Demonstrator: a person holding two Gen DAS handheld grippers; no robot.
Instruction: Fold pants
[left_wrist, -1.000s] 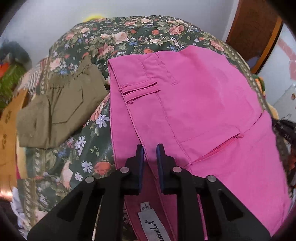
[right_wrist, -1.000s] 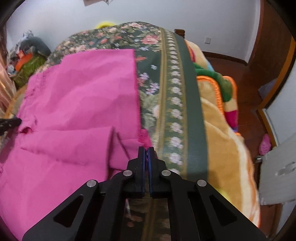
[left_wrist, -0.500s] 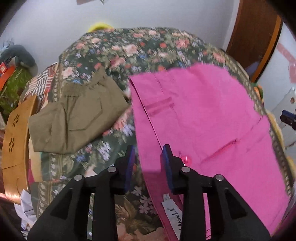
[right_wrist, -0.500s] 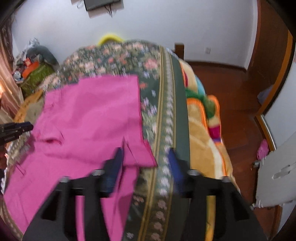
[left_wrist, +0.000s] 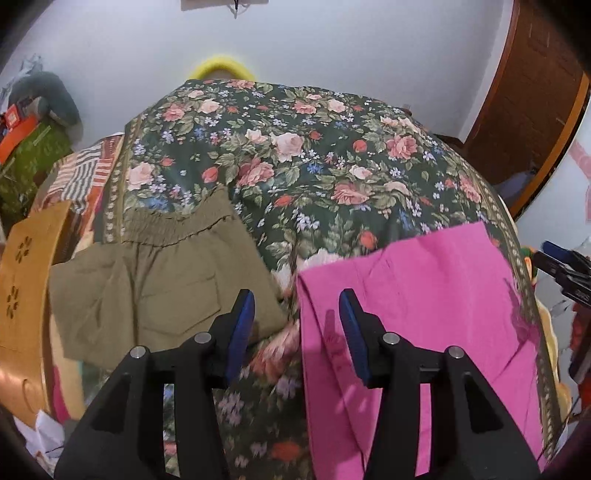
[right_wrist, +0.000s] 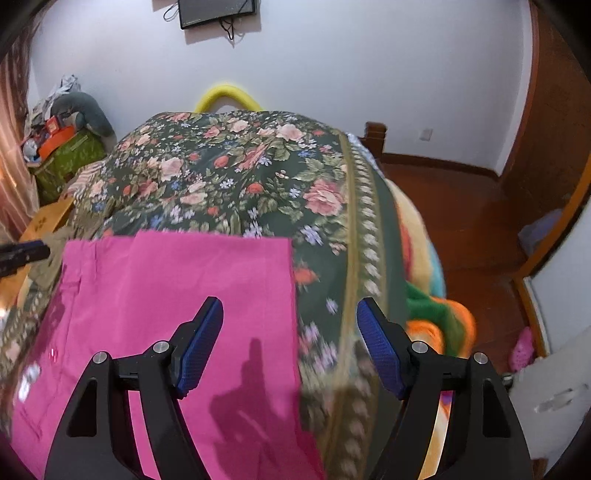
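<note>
The pink pants (left_wrist: 424, 317) lie folded flat on the floral bedspread (left_wrist: 295, 155); they also show in the right wrist view (right_wrist: 177, 295). My left gripper (left_wrist: 297, 325) is open and empty, raised above the pants' left edge. My right gripper (right_wrist: 290, 339) is open and empty, raised above the pants' right edge. The right gripper's tip shows at the far right of the left wrist view (left_wrist: 565, 262).
Folded olive shorts (left_wrist: 159, 280) lie on the bed left of the pink pants. A wooden board (left_wrist: 26, 277) stands at the left bed edge. A multicolour blanket (right_wrist: 436, 317) hangs off the right side. Wooden floor (right_wrist: 461, 221) and a door are at the right.
Both grippers let go of the pink pants, opened wide and drew back and up. The pants now lie flat and look smaller in both views.
</note>
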